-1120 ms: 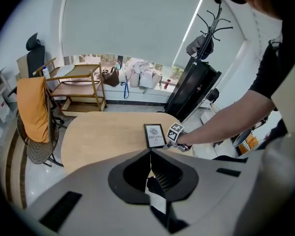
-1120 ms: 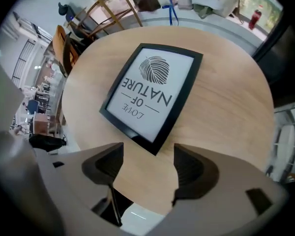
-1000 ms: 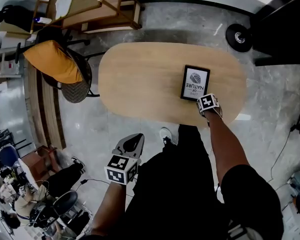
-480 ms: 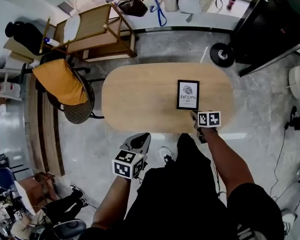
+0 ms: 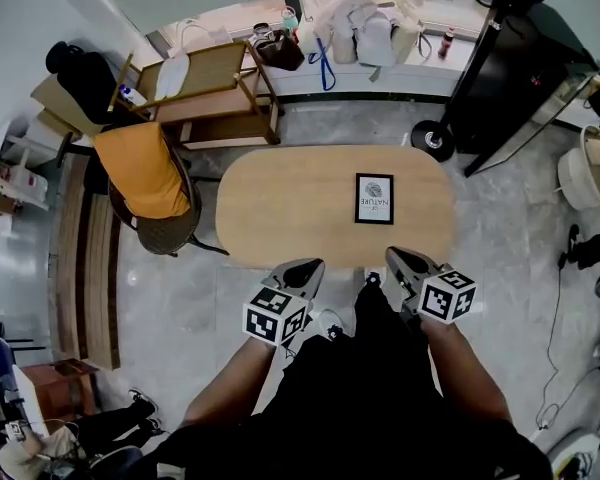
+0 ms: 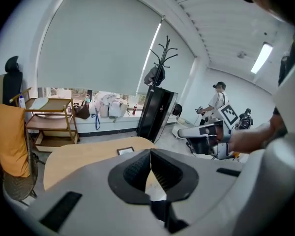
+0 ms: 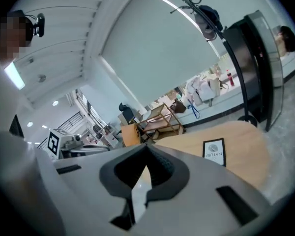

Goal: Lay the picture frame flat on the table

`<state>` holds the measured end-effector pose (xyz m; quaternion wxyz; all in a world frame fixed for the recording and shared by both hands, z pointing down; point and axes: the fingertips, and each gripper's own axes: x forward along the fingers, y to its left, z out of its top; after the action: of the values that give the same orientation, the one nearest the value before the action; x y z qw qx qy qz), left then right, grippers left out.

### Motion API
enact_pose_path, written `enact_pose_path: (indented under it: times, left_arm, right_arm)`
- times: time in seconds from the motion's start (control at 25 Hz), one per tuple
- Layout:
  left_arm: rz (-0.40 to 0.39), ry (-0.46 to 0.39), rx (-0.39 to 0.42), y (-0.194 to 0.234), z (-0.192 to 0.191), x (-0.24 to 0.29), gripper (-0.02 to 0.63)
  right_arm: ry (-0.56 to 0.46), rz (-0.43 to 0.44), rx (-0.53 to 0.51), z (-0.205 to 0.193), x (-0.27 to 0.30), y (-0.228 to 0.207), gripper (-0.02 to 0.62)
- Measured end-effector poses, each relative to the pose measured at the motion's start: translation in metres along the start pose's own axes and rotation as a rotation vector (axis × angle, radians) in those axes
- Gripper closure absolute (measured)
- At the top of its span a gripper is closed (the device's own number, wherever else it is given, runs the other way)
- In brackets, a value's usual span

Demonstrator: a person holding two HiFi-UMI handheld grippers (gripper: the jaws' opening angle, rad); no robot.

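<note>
While I am holding both tools just off the near edge of the table (image 5: 280,203), my left gripper (image 5: 308,265) is showing its jaws pressed together, empty. My right gripper (image 5: 395,255) has just been closing its jaws; they are now meeting on nothing. Farther off, the picture frame (image 5: 374,199) is lying flat, face up, on the table's right half, apart from both grippers.
</note>
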<state>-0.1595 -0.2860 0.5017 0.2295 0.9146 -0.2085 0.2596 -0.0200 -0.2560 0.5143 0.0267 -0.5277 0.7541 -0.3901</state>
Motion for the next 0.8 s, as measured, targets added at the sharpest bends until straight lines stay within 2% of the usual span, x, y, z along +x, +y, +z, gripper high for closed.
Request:
enact_pose_path:
  times: [0.2, 0.4, 0.64, 0.8]
  left_arm:
    - [-0.034, -0.047, 0.034, -0.035, 0.012, -0.004, 0.601]
    - [-0.021, -0.069, 0.053, -0.059, 0.028, -0.001, 0.601]
    - [0.033, -0.076, -0.017, -0.073, 0.028, 0.016, 0.601]
    - [0.039, -0.083, -0.014, -0.089, 0.035, 0.034, 0.601]
  right_arm:
    - [-0.028, 0.010, -0.122, 0.008, -0.044, 0.030, 0.594]
    - [-0.006, -0.004, -0.142, 0.014, -0.065, 0.012, 0.595]
    - [0.049, 0.023, -0.198, 0.016, -0.089, -0.005, 0.595]
    - [0.064, 0.051, -0.235, 0.017, -0.098, -0.012, 0.595]
